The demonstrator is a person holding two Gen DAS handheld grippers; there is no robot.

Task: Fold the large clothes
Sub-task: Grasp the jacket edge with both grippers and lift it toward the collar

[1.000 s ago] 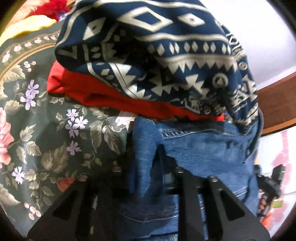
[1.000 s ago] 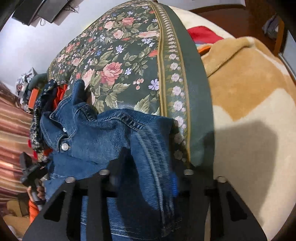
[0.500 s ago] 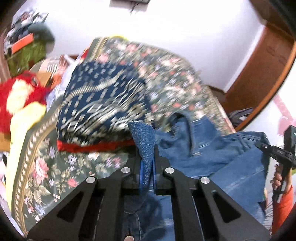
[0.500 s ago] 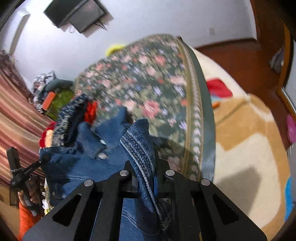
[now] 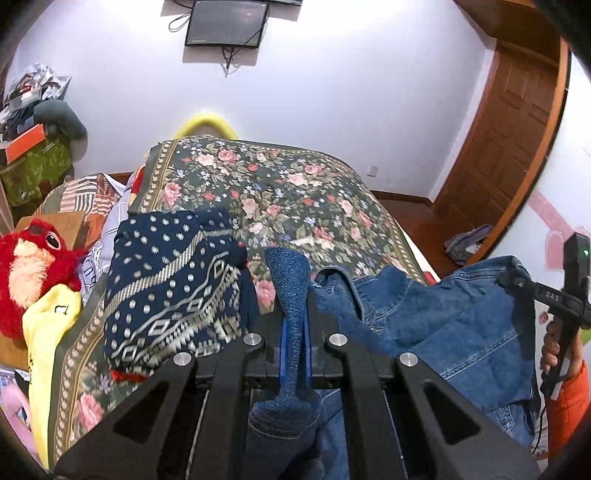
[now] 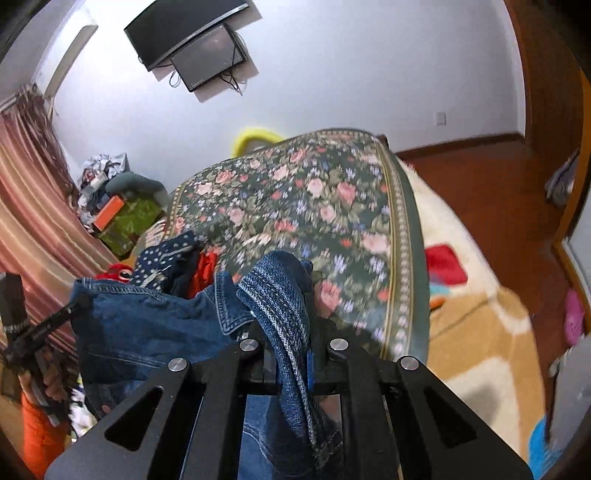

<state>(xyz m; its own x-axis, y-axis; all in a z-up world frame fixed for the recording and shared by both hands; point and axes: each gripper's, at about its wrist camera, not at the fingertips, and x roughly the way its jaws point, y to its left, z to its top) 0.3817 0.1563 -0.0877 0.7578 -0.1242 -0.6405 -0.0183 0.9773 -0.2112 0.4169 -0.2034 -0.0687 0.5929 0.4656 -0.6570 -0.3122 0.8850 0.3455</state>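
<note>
Now the left gripper clamps a fold of the denim jacket. Likewise, the right gripper pinches its other edge above the floral bedspread.

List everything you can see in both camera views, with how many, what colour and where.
denim jacket: one, blue, held up over the bed's near end
patterned garment: one, navy and cream, folded on the bed, left side
red garment: one, under the patterned one
floral bedspread: one, dark green with pink roses, covering the bed
plush toy: one, red, left of the bed
screen: one, black, on the white wall
door: one, brown wood, far right
left gripper: fingers shut on denim
right gripper: fingers shut on denim
</note>
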